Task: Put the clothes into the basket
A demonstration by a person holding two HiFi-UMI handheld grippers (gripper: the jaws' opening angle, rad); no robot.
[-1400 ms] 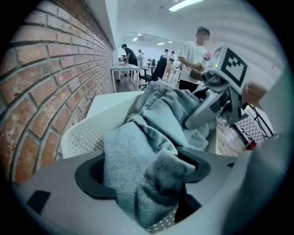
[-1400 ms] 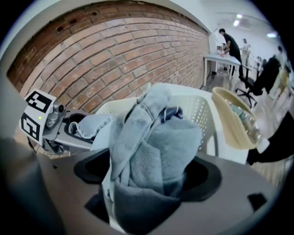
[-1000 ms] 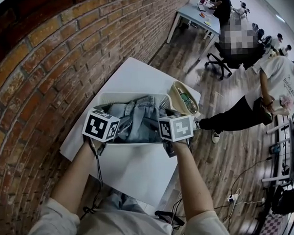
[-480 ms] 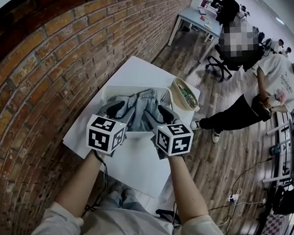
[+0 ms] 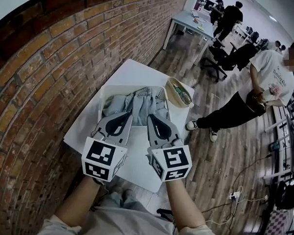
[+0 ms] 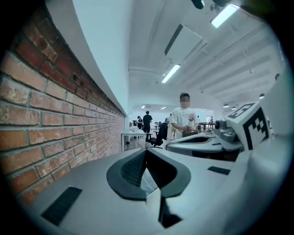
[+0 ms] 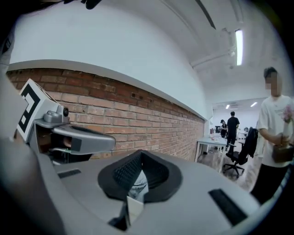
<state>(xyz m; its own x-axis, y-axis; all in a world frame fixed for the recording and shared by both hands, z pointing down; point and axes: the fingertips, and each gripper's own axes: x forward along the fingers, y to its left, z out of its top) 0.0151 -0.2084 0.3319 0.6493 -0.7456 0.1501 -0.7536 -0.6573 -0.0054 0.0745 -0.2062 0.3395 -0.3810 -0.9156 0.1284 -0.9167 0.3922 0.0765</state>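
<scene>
Jaws of left hand-held gripper (image 5: 123, 118) and right hand-held gripper (image 5: 153, 120) now together, empty, back from basket (image 5: 102, 98).

Closed, empty jaws of the left gripper (image 6: 146, 158) point into an office, a brick wall (image 6: 55, 119) on the left, the right gripper (image 6: 216, 140) alongside; a person in a white T-shirt (image 6: 184, 120) stands far off under ceiling lights (image 6: 171, 73)
</scene>
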